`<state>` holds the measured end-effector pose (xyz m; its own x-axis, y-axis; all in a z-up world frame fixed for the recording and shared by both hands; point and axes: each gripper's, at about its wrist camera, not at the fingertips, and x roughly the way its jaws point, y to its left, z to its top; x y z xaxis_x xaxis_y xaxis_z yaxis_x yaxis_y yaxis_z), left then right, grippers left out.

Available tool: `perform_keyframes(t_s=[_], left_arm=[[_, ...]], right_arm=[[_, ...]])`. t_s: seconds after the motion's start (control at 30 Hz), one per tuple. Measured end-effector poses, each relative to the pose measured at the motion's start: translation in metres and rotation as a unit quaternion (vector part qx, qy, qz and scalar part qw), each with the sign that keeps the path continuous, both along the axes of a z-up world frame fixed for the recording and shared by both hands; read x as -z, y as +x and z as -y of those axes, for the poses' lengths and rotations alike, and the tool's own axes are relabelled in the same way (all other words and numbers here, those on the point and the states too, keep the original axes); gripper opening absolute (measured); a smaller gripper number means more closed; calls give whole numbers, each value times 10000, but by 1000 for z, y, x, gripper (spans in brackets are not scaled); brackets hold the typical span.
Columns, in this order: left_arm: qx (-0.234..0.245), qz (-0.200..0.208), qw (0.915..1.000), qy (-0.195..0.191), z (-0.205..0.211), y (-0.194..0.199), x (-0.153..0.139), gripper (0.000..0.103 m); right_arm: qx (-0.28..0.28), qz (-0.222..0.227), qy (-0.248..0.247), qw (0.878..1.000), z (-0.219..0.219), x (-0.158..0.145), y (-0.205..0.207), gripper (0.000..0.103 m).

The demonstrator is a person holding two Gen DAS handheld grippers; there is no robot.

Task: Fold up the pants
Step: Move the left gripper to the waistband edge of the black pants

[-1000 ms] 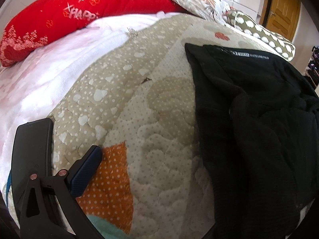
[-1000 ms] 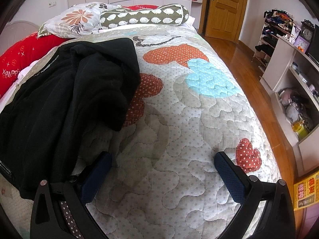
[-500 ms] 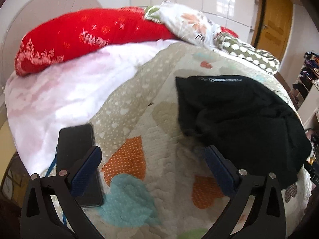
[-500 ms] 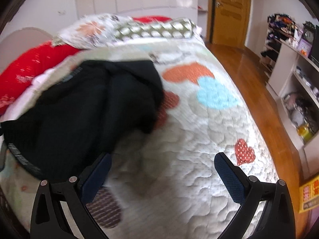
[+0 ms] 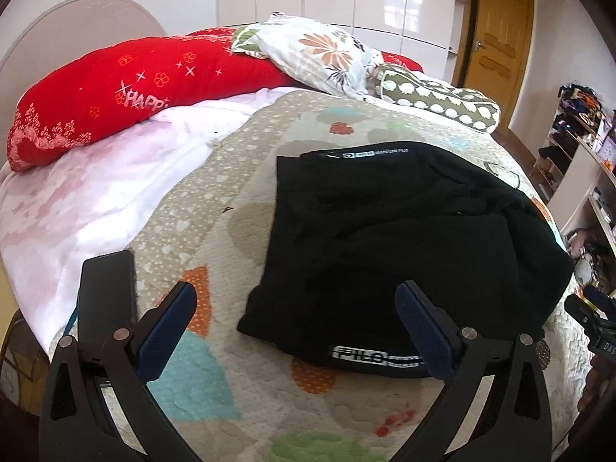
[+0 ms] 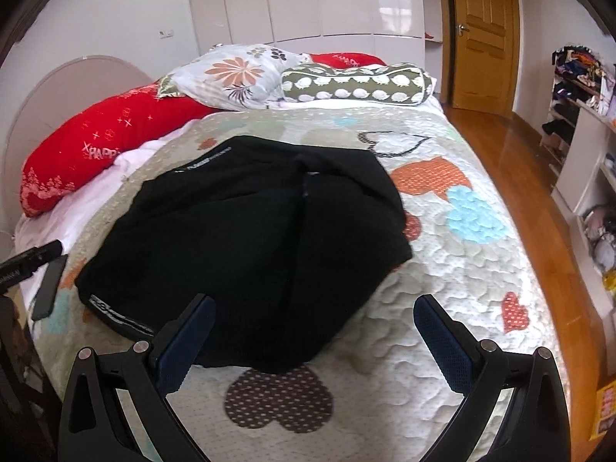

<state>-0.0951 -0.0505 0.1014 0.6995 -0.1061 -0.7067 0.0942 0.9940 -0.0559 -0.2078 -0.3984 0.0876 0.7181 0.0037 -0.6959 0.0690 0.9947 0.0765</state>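
Observation:
The black pants (image 5: 404, 238) lie folded into a thick, roughly square pile on the quilted bedspread (image 5: 215, 381), with white-lettered bands at the near and far edges. They also show in the right wrist view (image 6: 254, 238). My left gripper (image 5: 296, 319) is open and empty, held above the bed at the near left edge of the pile. My right gripper (image 6: 315, 331) is open and empty, held above the near edge of the pile. Neither gripper touches the cloth.
A dark phone (image 5: 107, 296) lies at the bed's left edge; it also shows in the right wrist view (image 6: 48, 288). A red pillow (image 5: 127, 88), a floral pillow (image 6: 235, 77) and a green bolster (image 6: 354, 86) lie at the headboard. Shelves (image 6: 585, 146) stand to the right.
Both grippers have pulled back and risen away from the pants. The whole folded pile and more of the bed have come into view. Both stay open and empty.

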Motion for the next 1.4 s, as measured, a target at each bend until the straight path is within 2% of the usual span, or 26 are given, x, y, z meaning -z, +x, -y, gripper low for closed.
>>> perform_keyframes(t_s=[0.37, 0.77, 0.9, 1.03, 1.17, 1.4], left_arm=[[128, -35, 9998, 115, 20, 0, 3, 103], [215, -203, 9995, 92, 31, 5, 15, 103], [209, -438, 9986, -192, 21, 8, 28, 103], [5, -793, 9959, -441, 9, 14, 49, 103], [-171, -973, 9923, -741, 4, 22, 65, 103], [-219, -895, 9932, -708, 15, 36, 73, 103]], right_arm=[[-154, 42, -61, 9999, -10, 0, 7, 103], [-48, -111, 207, 9997, 4, 11, 10, 103], [34, -216, 243, 9995, 12, 19, 11, 103], [140, -327, 304, 9989, 20, 27, 14, 103], [214, -461, 450, 9977, 28, 39, 21, 103], [282, -586, 631, 9959, 35, 60, 39, 103]])
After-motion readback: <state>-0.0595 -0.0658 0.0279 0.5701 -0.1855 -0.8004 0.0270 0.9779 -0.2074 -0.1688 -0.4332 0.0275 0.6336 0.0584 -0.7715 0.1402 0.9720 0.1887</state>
